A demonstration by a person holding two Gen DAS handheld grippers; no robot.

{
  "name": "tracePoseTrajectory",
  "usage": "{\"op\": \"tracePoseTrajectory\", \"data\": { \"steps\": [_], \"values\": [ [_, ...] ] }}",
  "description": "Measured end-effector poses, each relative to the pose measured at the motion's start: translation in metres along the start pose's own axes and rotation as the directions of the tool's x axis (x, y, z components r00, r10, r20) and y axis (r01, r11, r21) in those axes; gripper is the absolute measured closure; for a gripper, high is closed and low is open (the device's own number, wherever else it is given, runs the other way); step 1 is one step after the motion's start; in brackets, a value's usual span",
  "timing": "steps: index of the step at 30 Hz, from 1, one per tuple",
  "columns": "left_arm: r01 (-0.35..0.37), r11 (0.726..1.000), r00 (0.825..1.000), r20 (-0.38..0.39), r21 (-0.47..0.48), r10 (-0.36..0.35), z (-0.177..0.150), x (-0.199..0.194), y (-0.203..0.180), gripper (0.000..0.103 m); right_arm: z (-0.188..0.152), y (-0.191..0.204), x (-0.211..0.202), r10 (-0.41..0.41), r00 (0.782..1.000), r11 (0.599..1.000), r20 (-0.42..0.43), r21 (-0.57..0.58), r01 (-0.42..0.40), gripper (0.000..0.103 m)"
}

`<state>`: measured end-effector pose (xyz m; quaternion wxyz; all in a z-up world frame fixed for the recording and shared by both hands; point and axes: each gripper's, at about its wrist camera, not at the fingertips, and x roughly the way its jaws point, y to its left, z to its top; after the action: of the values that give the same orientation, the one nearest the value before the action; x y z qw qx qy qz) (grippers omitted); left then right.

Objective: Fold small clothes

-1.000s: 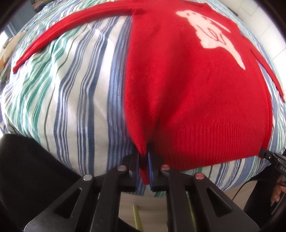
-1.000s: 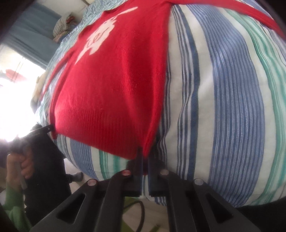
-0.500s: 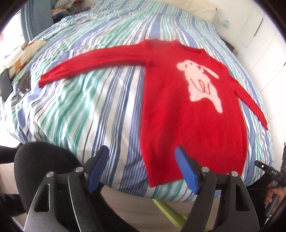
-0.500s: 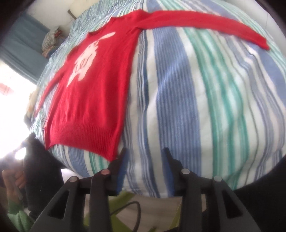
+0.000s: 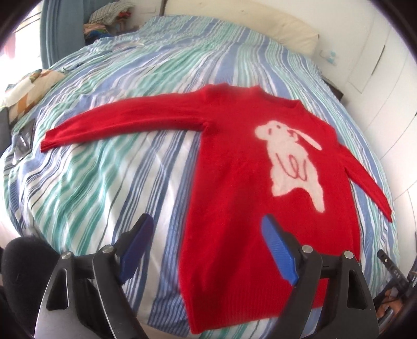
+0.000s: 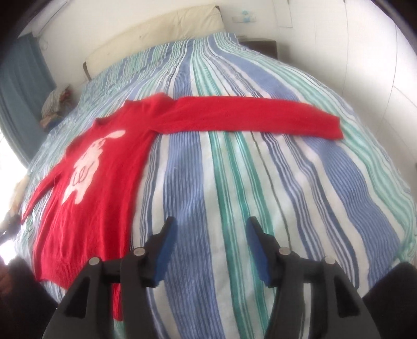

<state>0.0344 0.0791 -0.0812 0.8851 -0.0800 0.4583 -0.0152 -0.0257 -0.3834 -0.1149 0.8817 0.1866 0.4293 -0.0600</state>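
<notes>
A small red sweater (image 5: 234,182) with a white rabbit on its front lies flat on the striped bed cover (image 5: 104,182), both sleeves spread out sideways. My left gripper (image 5: 208,247) is open and empty, raised above the sweater's lower left side. In the right wrist view the sweater (image 6: 104,182) lies to the left, its one sleeve (image 6: 247,117) stretched across the bed. My right gripper (image 6: 212,247) is open and empty above the bare cover (image 6: 286,182), right of the hem.
A cream headboard (image 6: 156,34) and white walls stand at the far end. A blue curtain (image 6: 20,91) and a pile of clothes (image 5: 109,18) are at the left side. A dark nightstand (image 6: 260,47) stands far right.
Both grippers let go of the sweater's hem corners, opened, and rose back away from the bed. The sweater now lies flat and released.
</notes>
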Motion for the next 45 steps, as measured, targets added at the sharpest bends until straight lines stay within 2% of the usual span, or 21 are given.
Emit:
{"op": "tracePoseTrajectory", "data": {
  "steps": [3, 5, 9, 11, 13, 22, 35, 41, 45],
  "values": [
    [-0.043, 0.999, 0.999, 0.0, -0.023, 0.043, -0.001, 0.011, 0.015, 0.017, -0.015, -0.001, 0.008, -0.014, 1.0, 1.0, -0.023, 0.016, 0.015, 0.049],
    [-0.063, 0.997, 0.998, 0.001, -0.047, 0.063, 0.001, 0.019, 0.025, 0.017, -0.013, -0.001, 0.006, -0.005, 1.0, 1.0, 0.0, 0.027, 0.005, 0.049],
    [-0.118, 0.988, 0.993, 0.004, -0.099, 0.119, 0.003, 0.036, 0.044, 0.017, -0.008, 0.002, 0.005, -0.047, 0.998, 0.999, 0.05, -0.008, 0.048, 0.049],
    [-0.144, 0.982, 0.99, -0.021, -0.121, 0.142, 0.001, 0.043, 0.053, 0.017, -0.009, 0.001, 0.011, -0.047, 0.998, 0.999, 0.036, -0.002, 0.048, 0.049],
    [-0.14, 0.98, 0.99, -0.052, -0.142, 0.134, -0.002, 0.049, 0.059, 0.017, -0.01, 0.001, 0.013, -0.048, 0.998, 0.999, 0.031, 0.002, 0.048, 0.049],
    [-0.205, 0.977, 0.977, -0.066, -0.054, 0.201, -0.01, 0.056, 0.045, 0.011, -0.016, 0.006, 0.023, -0.04, 0.999, 0.999, 0.0, -0.012, 0.04, 0.049],
    [-0.231, 0.973, 0.97, -0.081, -0.031, 0.228, -0.012, 0.06, 0.044, 0.009, -0.018, 0.006, 0.031, -0.033, 0.999, 0.999, -0.024, -0.007, 0.033, 0.045],
    [-0.204, 0.977, 0.978, -0.043, -0.068, 0.202, -0.009, 0.05, 0.047, 0.009, -0.019, 0.007, 0.031, -0.035, 0.999, 0.999, -0.026, -0.01, 0.035, 0.044],
    [-0.221, 0.972, 0.975, -0.016, -0.074, 0.221, -0.007, 0.046, 0.049, 0.009, -0.018, 0.005, 0.029, -0.022, 0.999, 1.0, -0.025, 0.003, 0.022, 0.044]
  ]
}}
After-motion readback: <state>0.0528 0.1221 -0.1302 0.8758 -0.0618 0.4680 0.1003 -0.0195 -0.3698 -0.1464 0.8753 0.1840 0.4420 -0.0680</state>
